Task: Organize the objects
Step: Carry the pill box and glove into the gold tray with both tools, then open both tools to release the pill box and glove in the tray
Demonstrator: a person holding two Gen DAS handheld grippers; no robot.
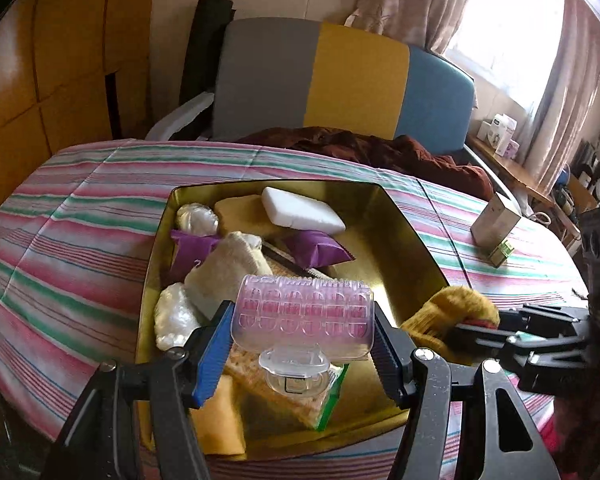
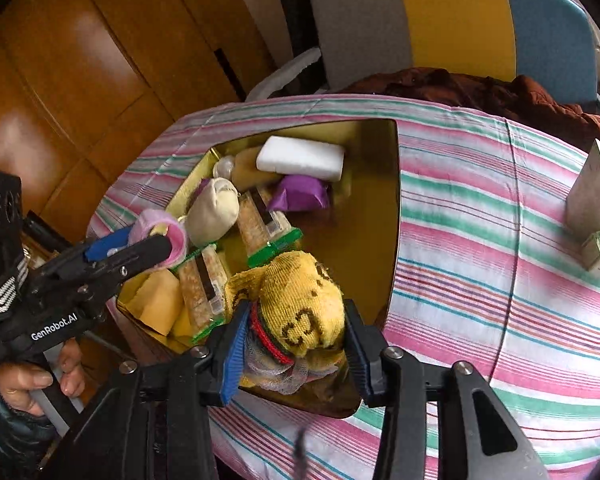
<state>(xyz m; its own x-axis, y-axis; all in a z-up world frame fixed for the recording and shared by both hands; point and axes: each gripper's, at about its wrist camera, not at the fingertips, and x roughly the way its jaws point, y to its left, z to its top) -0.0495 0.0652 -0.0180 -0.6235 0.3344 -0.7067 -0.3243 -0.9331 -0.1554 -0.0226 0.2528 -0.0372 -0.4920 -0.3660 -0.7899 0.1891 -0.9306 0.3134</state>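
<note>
From the left wrist, the left claw [image 1: 304,344] clamps a pink plastic hair roller [image 1: 304,312] by its ends, above the near part of a gold tin [image 1: 416,248] that sits on the striped cloth [image 1: 80,220] of the desk. A white block [image 1: 302,210], purple packets [image 1: 318,246] and cracker packs [image 1: 284,384] lie inside the tin.

From the right wrist, the right claw [image 2: 296,342] has a rolled yellow sock [image 2: 300,304] between its fingers over the tin's near right corner; whether the pads press on it is unclear. A grey box [image 2: 594,192] stands far right on the cloth.
</note>
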